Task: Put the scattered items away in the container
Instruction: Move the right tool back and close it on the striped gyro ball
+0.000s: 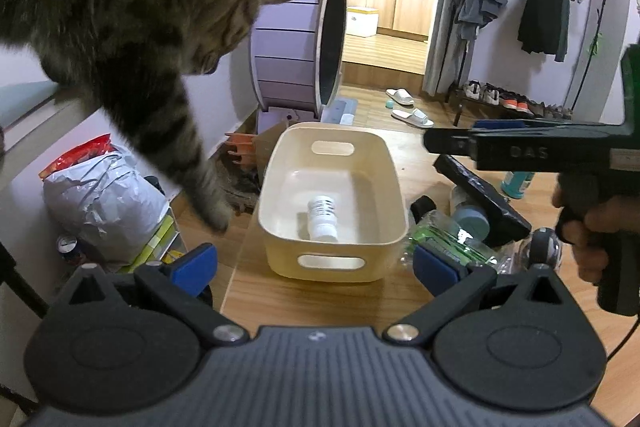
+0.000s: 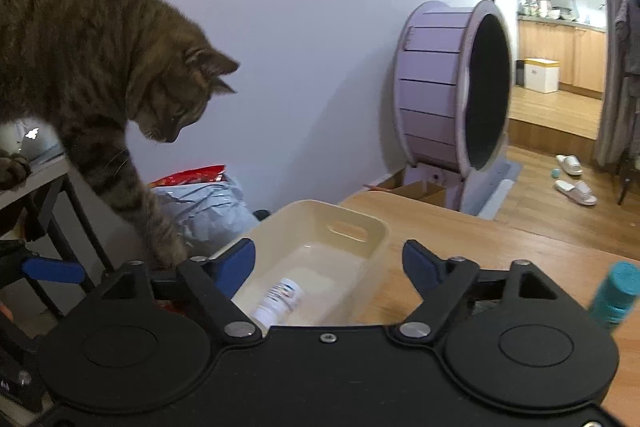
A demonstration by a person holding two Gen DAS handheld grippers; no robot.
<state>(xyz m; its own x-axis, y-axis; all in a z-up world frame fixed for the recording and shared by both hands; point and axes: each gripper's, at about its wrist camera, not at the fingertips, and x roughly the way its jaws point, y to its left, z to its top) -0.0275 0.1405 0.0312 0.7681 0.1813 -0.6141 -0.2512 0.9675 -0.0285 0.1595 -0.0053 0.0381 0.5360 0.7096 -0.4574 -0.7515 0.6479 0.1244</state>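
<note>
A cream plastic bin [image 1: 276, 167] [image 2: 376, 227] with cut-out handles stands on the wooden table. A white labelled bottle [image 1: 321, 219] [image 2: 280, 301] lies on its side inside it. My left gripper [image 1: 314, 263] is open and empty, just in front of the bin's near handle. My right gripper [image 2: 329, 263] is open and empty above the bin's near end; in the left wrist view it reaches in from the right [image 1: 440, 143]. Right of the bin lies a heap: a clear bottle with a green label [image 1: 444, 239], a black flat block [image 1: 484, 199], a teal-capped item [image 1: 474, 221].
A tabby cat [image 1: 132, 27] [image 2: 104, 75] leans from a ledge on the left, one paw [image 1: 214, 211] down at the table's left edge near the bin. A teal bottle [image 1: 516, 185] [image 2: 614, 293] stands at the right. Bags [image 1: 100, 199] sit on the floor left.
</note>
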